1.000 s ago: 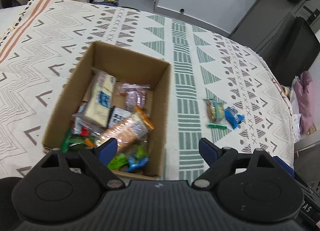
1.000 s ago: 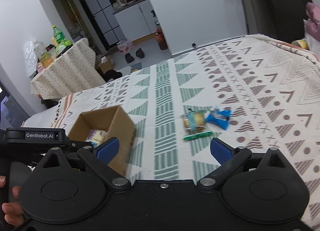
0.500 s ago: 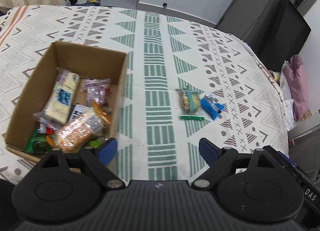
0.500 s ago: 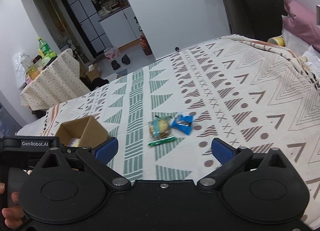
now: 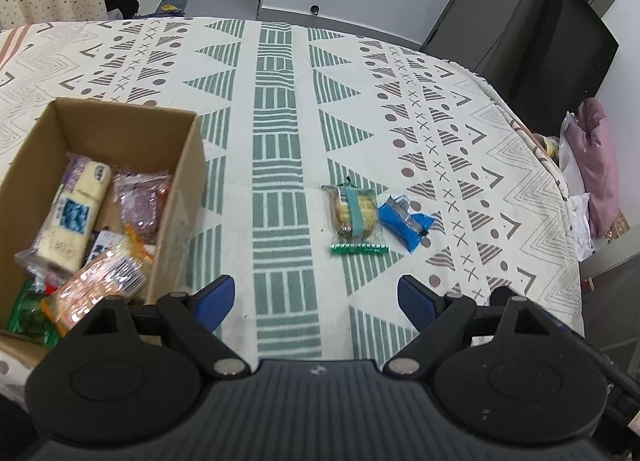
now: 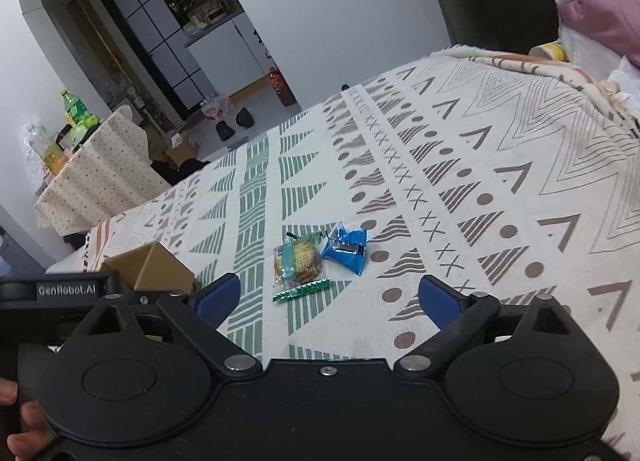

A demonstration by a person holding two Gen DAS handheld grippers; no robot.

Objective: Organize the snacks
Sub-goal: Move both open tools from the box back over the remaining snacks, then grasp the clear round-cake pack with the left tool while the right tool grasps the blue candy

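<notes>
Two tongs: both spread wide, nothing between the blue pads
left tongs (image 5: 316, 295): hover over the patterned cloth, just right of the box corner, loose snacks ahead and slightly right
right tongs (image 6: 328, 297): low over the cloth, loose snacks just ahead between the two tips
desk (image 5: 280, 109): covered in a cream cloth with green and brown geometric print
box: open brown cardboard box (image 5: 120, 129) on the left part of the desk; in the right wrist view only a corner (image 6: 156, 269) shows behind the left tongs' body
box contents: cream bar-shaped packet with a blue label (image 5: 76, 213), purple clear packet (image 5: 140, 205), orange clear-wrapped packet (image 5: 100, 281), green wrapper (image 5: 28, 309) at the near edge; more beneath, too jumbled to tell
loose snacks: three, lying outside the box, well apart from it
clear packet of yellow crackers with a teal band (image 5: 354, 213): flat on the cloth
blue foil packet (image 5: 404, 221): just beside the crackers on their right, touching or nearly
thin green foil stick (image 5: 359, 248): lies along the near edge of the cracker packet
hand (image 6: 20, 417): fingertips show at the lower left edge, on the grip
</notes>
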